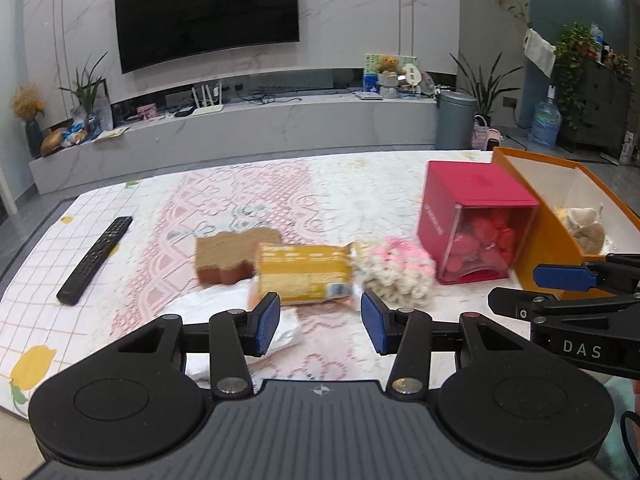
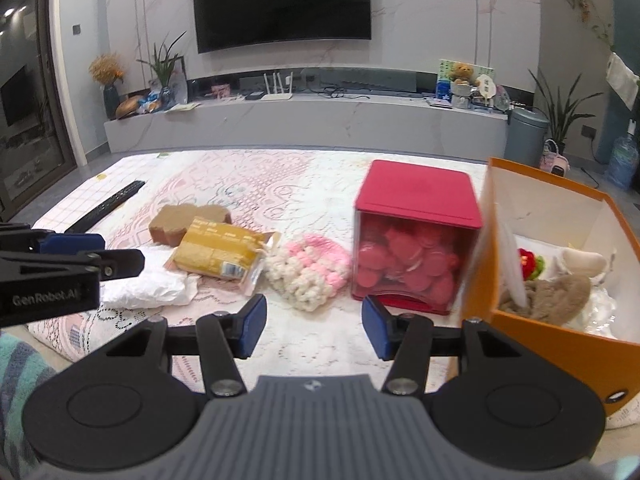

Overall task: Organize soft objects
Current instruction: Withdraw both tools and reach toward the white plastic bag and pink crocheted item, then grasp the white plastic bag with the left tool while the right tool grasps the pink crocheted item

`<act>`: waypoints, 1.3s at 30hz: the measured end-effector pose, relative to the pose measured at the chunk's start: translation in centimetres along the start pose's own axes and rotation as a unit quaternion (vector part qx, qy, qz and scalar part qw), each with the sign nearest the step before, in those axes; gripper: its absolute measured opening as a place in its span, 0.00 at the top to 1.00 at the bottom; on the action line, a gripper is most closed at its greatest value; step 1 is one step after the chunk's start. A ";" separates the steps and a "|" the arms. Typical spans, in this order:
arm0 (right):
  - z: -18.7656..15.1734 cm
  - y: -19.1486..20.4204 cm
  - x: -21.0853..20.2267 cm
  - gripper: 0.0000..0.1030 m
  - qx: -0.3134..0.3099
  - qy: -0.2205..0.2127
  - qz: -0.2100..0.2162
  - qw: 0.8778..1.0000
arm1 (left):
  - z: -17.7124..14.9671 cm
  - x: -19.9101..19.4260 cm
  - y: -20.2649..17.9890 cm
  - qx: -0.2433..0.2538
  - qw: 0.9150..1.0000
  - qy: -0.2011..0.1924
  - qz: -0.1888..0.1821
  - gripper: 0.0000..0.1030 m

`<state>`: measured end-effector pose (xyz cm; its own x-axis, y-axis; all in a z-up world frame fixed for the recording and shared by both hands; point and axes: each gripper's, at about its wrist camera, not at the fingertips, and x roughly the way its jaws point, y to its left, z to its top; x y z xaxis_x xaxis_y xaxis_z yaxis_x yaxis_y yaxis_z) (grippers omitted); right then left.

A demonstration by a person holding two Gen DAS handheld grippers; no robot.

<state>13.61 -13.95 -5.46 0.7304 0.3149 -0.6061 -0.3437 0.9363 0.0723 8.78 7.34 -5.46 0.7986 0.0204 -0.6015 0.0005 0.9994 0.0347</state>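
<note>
A pink-and-cream knitted piece [image 1: 398, 274] [image 2: 308, 270] lies on the lace-covered table, left of a red box [image 1: 474, 220] [image 2: 416, 236]. A yellow snack packet [image 1: 306, 274] [image 2: 218, 254] lies beside it, with a brown sponge-like block [image 1: 230, 254] [image 2: 184, 220] behind and crumpled white paper [image 2: 150, 286] in front. An orange box [image 1: 560, 216] [image 2: 540, 304] on the right holds plush items [image 2: 556, 290]. My left gripper [image 1: 320, 322] is open and empty, just short of the packet. My right gripper [image 2: 314, 326] is open and empty, short of the knitted piece.
A black remote [image 1: 96, 260] [image 2: 108, 206] lies at the table's left. Behind the table stand a TV wall, a long low console, a grey bin [image 1: 456, 120] and plants. Each gripper shows at the other view's edge.
</note>
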 end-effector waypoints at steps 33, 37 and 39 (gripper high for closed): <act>0.8 3.1 13.0 0.38 -0.049 0.053 0.002 0.997 | -0.3 13.2 2.6 0.067 0.975 0.208 0.033 0.28; 0.6 2.4 14.8 0.30 -0.049 0.045 -0.017 0.998 | -0.6 14.2 2.6 0.062 0.973 0.219 0.033 0.27; 0.5 2.1 15.8 0.30 -0.039 0.053 -0.010 0.998 | -0.7 14.6 2.7 0.057 0.972 0.225 0.038 0.27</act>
<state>24.72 -6.94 -14.42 0.6718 0.2745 -0.6880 -0.3773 0.9261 0.0011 20.02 10.34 -14.77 0.4540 0.1290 -0.8816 0.0389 0.9856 0.1643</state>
